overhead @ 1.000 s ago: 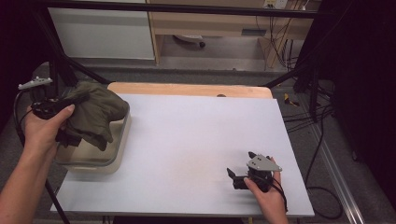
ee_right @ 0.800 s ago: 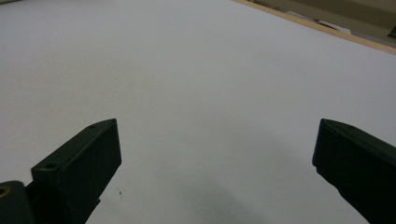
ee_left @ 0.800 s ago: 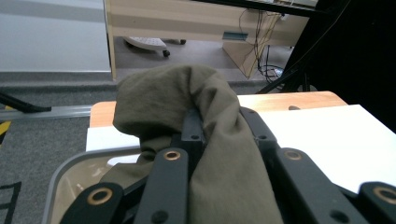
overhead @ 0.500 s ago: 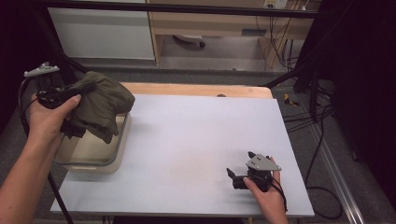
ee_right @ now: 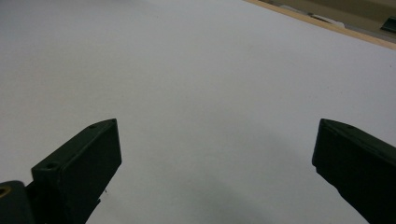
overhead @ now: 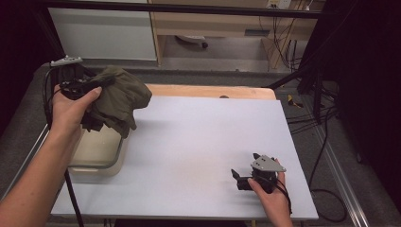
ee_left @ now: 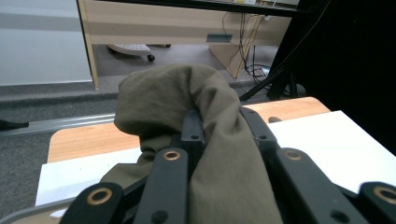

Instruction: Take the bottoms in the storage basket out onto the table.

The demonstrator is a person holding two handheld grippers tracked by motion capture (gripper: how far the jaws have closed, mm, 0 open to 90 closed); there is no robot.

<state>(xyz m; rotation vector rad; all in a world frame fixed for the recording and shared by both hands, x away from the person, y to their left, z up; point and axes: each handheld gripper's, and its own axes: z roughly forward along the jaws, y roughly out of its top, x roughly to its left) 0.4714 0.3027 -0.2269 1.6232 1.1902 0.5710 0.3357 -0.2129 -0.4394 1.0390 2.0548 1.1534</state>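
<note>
Because the left gripper (overhead: 90, 85) is pinching the crumpled olive-green cloth (overhead: 118, 99) above the pale plastic tub (overhead: 97, 156), it is hanging clear, while the right gripper (overhead: 239, 178) is resting spread on the white table (overhead: 189, 151).

Floor: grey carpet (overhead: 213, 78), a metal rail (overhead: 347, 175) along the right.
Table: white top (overhead: 198, 151) with a wood edge (overhead: 208, 91) at the far side.
Furniture: wooden desk (overhead: 213, 23) behind, white panel (overhead: 101, 33) at its left.
Cables: a tangle (overhead: 283, 42) under the desk.
Right side: dark (overhead: 373, 94).
</note>
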